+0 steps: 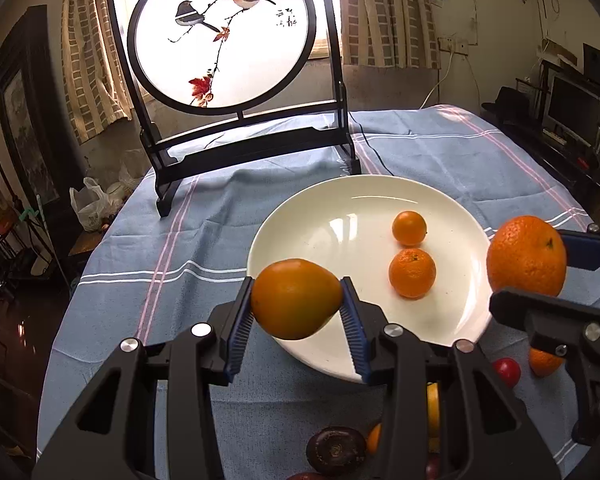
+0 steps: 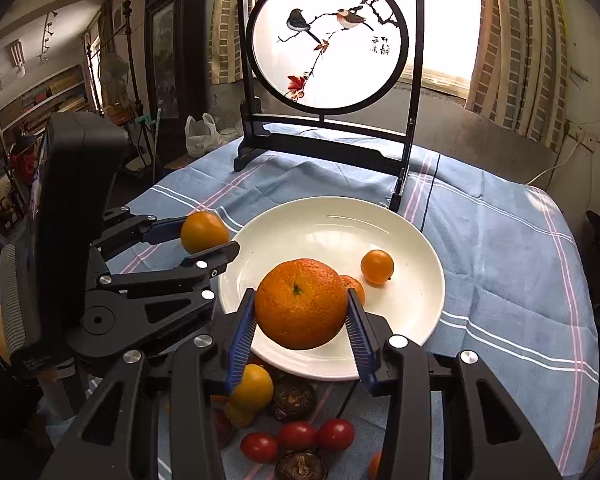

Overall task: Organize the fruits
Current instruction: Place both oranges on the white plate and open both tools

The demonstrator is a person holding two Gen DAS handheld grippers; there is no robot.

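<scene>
We see a white plate (image 1: 332, 208), orange fruits (image 1: 412, 273), red tomatoes (image 2: 296, 435), a blue tablecloth (image 1: 204, 240) with white and pink stripes, blue gripper pads (image 2: 240, 344).

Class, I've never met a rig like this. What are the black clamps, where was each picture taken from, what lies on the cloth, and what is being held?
The clamps are two hand-held grippers, one in each of a person's hands, each carrying a camera that looks along its fingers. One picture is the left camera's view, the other the right's.

The left hand-held gripper is shut on a smooth orange fruit. The right hand-held gripper is shut on a big orange. Both hang at the near rim of a white plate, which holds two small oranges.

On the blue cloth nearer the cameras lie red tomatoes, dark brown fruits and yellow ones. Behind stands a bird screen.
</scene>
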